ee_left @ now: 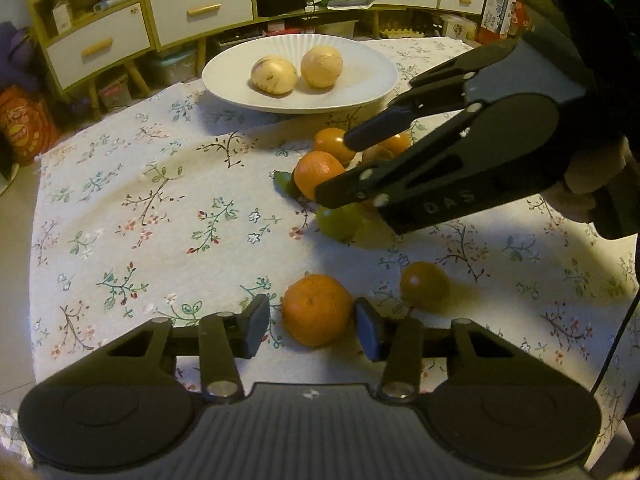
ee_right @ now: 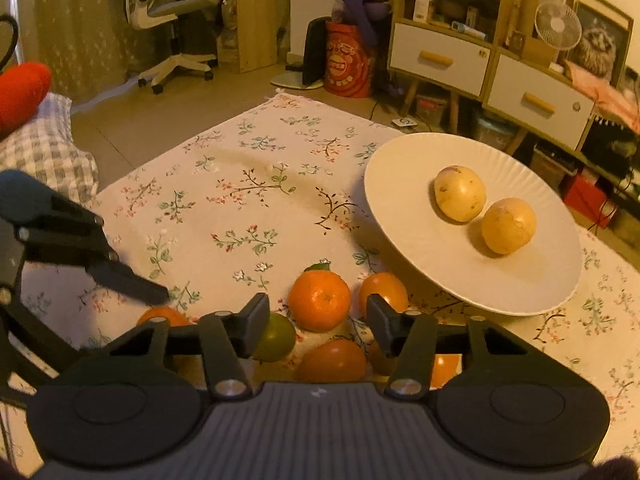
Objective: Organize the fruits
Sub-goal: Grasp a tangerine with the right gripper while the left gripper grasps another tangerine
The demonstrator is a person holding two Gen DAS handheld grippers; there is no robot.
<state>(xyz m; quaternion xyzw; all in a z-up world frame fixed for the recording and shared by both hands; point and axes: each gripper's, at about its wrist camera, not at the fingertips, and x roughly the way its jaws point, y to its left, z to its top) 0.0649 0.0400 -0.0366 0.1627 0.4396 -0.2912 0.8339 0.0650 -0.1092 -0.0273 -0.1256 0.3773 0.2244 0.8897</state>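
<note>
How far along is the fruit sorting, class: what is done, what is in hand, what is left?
Done: two yellow fruits lie on the plate. In hand: the left gripper straddles a mandarin, not visibly clamped; the right gripper straddles another mandarin in the pile. Left: the green fruit, the other orange fruits on the cloth, and a lone one.

Fruits: two pale yellow round fruits (ee_right: 460, 193) side by side on white plate (ee_right: 400, 200); orange tangerines (ee_right: 319, 299) and one green fruit (ee_right: 276, 338) clustered on floral-clothed worktop (ee_right: 240, 184) beside it.
</note>
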